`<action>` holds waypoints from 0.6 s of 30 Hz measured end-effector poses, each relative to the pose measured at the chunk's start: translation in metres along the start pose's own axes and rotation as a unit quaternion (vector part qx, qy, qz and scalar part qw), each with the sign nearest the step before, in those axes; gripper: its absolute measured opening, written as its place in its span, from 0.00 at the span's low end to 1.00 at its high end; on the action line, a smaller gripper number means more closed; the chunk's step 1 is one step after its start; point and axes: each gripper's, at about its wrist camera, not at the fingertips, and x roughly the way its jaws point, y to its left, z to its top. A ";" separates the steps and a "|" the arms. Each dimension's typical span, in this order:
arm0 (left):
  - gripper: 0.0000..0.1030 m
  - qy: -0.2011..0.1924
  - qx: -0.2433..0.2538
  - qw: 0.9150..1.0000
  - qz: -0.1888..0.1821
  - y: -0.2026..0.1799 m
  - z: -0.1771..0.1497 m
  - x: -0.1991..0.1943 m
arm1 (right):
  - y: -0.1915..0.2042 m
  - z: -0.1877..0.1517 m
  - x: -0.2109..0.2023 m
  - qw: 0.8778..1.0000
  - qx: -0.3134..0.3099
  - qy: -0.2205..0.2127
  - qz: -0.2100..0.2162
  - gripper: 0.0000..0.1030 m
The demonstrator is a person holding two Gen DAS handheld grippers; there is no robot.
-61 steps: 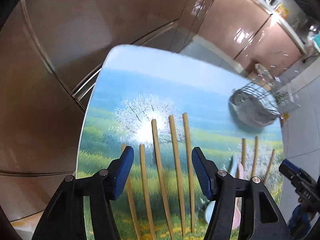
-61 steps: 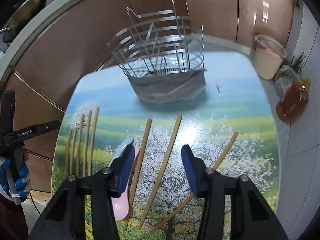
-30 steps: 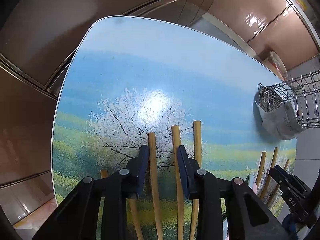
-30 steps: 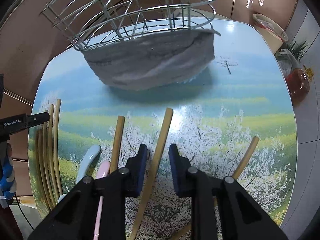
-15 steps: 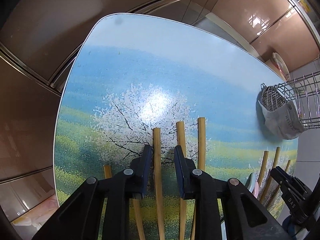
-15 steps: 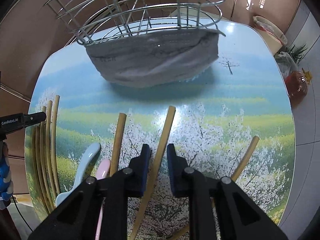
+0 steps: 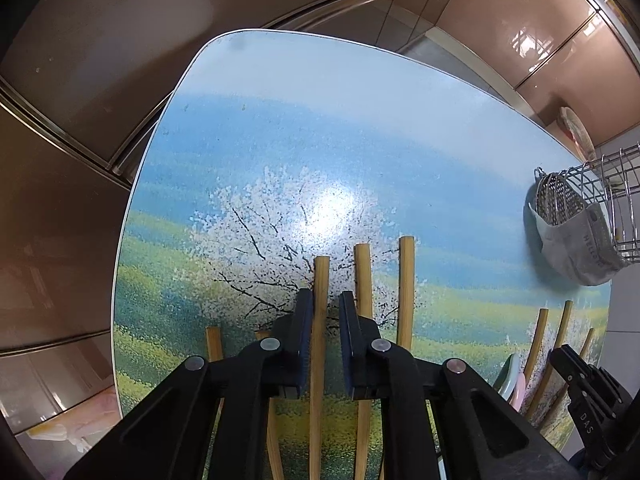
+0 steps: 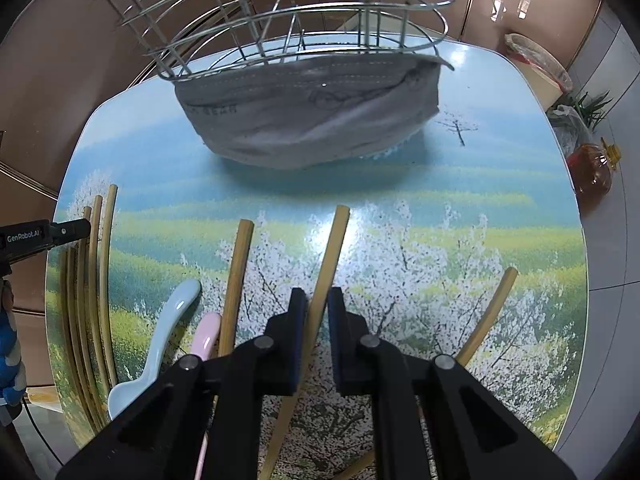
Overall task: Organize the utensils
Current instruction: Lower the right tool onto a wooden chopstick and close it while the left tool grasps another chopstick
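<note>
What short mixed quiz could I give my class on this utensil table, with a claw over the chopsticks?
1. True or false: the pink spoon lies inside the wire rack.
2. What is between the right claw pads? A spoon; B chopstick; C fork.
3. Fill in: the rack's base is wrapped in a grey ____.
Key: 1 false, it lies on the table beside the blue spoon; 2 B, the jaws have just been closing on it; 3 cloth.
</note>
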 end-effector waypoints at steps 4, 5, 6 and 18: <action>0.07 -0.002 -0.004 1.000 0.000 0.000 0.001 0.000 | 0.008 0.001 0.000 1.000 0.001 -0.004 -0.004 0.08; 0.06 -0.003 -0.008 1.000 -0.002 -0.001 0.001 0.001 | 0.009 0.001 0.000 1.000 0.001 -0.005 -0.005 0.08; 0.06 -0.004 -0.011 1.000 -0.002 -0.002 0.002 0.001 | 0.011 0.001 0.000 1.000 0.001 -0.005 -0.006 0.08; 0.06 -0.021 -0.038 0.999 -0.015 0.009 -0.008 -0.007 | 0.005 -0.012 -0.011 0.999 0.029 -0.033 0.031 0.07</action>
